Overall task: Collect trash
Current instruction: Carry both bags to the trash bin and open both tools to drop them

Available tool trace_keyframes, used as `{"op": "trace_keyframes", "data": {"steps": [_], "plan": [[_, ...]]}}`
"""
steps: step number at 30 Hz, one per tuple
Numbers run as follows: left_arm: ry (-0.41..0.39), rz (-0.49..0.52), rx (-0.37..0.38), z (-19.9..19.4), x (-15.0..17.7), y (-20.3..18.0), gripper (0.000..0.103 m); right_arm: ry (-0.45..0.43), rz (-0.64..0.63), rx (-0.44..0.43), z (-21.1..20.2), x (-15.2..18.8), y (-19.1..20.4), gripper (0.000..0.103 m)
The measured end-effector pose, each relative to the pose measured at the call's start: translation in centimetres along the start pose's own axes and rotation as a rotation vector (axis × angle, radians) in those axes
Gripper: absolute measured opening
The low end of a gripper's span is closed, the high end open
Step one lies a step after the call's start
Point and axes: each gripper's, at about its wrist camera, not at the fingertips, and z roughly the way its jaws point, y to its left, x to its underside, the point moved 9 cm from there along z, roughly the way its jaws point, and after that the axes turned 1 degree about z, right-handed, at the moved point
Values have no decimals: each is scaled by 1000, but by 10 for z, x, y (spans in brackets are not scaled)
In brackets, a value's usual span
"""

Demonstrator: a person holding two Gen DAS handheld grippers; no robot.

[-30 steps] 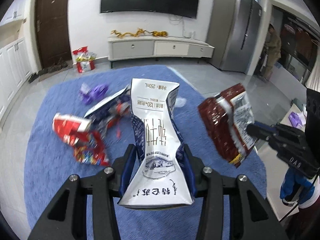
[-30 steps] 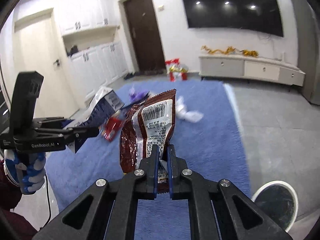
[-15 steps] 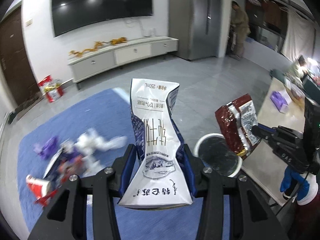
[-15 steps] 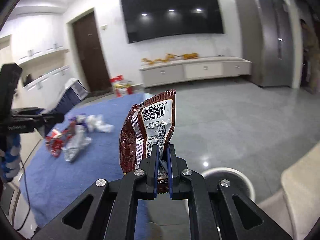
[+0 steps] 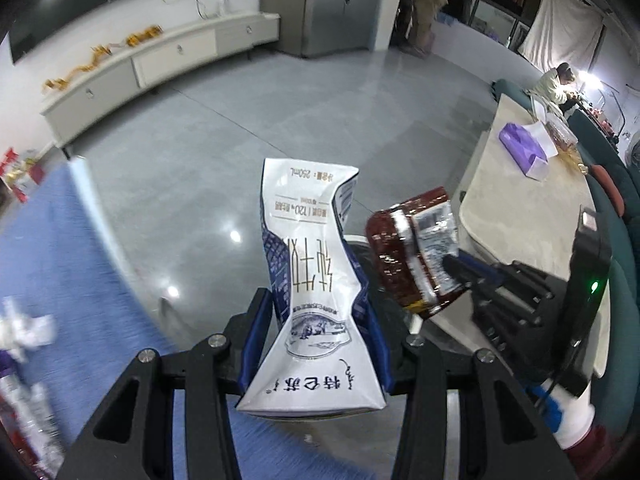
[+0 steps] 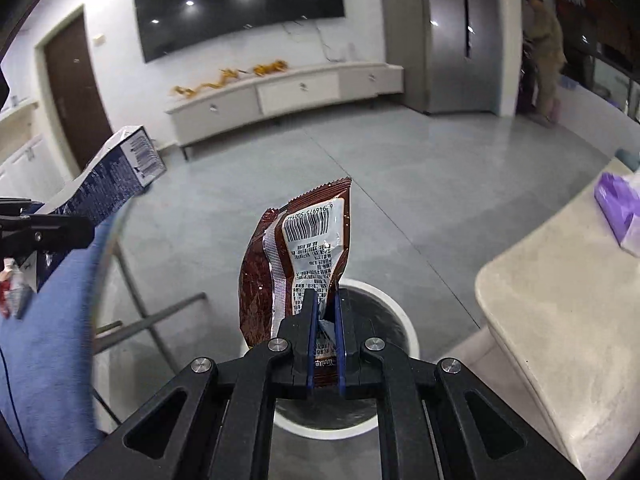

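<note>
My left gripper (image 5: 316, 312) is shut on a crushed white and blue milk carton (image 5: 316, 276), held upright in the air. The carton also shows at the left of the right wrist view (image 6: 108, 184). My right gripper (image 6: 325, 300) is shut on a dark red snack wrapper (image 6: 296, 256), held above the round white trash bin (image 6: 404, 328) on the floor. In the left wrist view the wrapper (image 5: 416, 252) hangs just right of the carton, and the bin is mostly hidden behind both.
A blue-covered table (image 5: 48, 264) with more trash, a crumpled white tissue (image 5: 24, 328) among it, lies at the left. A beige table (image 6: 560, 304) with a purple tissue box (image 6: 618, 208) stands at the right. Grey floor lies between. A person (image 6: 544, 48) stands by the fridge.
Both grippers swung right, away from the blue table, with their trash. The right gripper with the wrapper now hangs over the bin, and the carton has come close beside it.
</note>
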Motion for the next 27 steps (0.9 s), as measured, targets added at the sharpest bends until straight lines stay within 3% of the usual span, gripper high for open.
{"op": "trace_keyframes", "data": {"steps": [8,12,13,16,21,27], "plan": [[73,-48,95,72,-9,-22,44,86,50,33,59,29,-27,11],[85,-84,125,92,-10,-22,55,121,95,31,82,44,-33,14],[88,-93,133,93,-8,-20,56,129,106,30,86,47,-36,20],[82,-93,139,86,-4,-15,56,139,137,25,90,56,-42,40],[27,-75,88,59,-4,-9,56,127,140,4,78,59,-38,41],[-115,-59,-49,-11,-2,17,58,48,88,-55,34,31,5,47]]}}
